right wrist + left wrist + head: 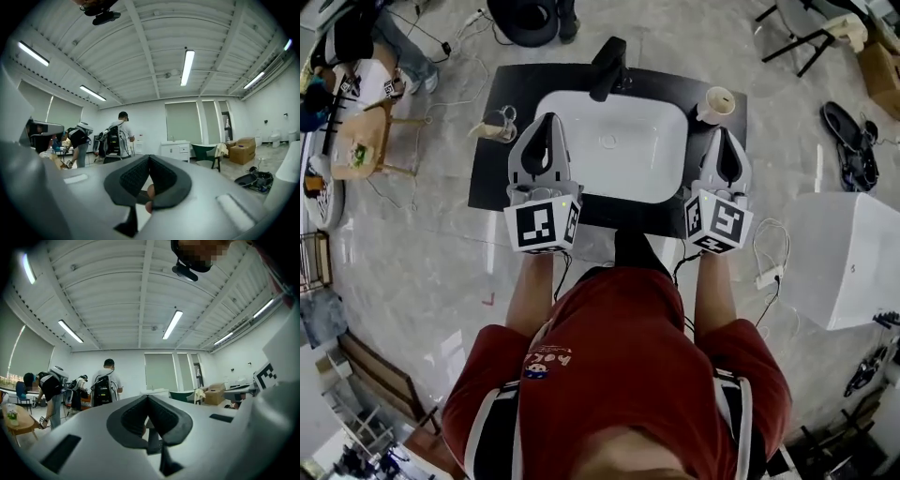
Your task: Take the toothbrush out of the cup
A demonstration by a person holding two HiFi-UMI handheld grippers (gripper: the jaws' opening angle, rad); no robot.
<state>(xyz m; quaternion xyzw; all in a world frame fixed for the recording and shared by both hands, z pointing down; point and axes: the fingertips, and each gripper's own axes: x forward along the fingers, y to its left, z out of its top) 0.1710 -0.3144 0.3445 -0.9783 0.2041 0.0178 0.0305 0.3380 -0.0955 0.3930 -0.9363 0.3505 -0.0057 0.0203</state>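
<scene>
In the head view a black counter [492, 159] carries a white sink basin [614, 145] with a black faucet [607, 67] at its back. A beige cup [715, 103] stands on the counter's back right corner; I cannot make out a toothbrush in it. My left gripper [547, 120] hovers over the basin's left rim, shut and empty. My right gripper [721, 133] is at the basin's right rim, just in front of the cup, also shut and empty. Both gripper views look level across the room, with the left gripper [147, 397] and the right gripper [150, 157] showing closed jaws.
A small clear object with loops [495, 127] sits at the counter's left edge. A white box [844, 258] stands on the floor to the right, with a power strip [769, 274] beside it. A wooden chair [366, 141] is at the left. People [107, 385] work across the room.
</scene>
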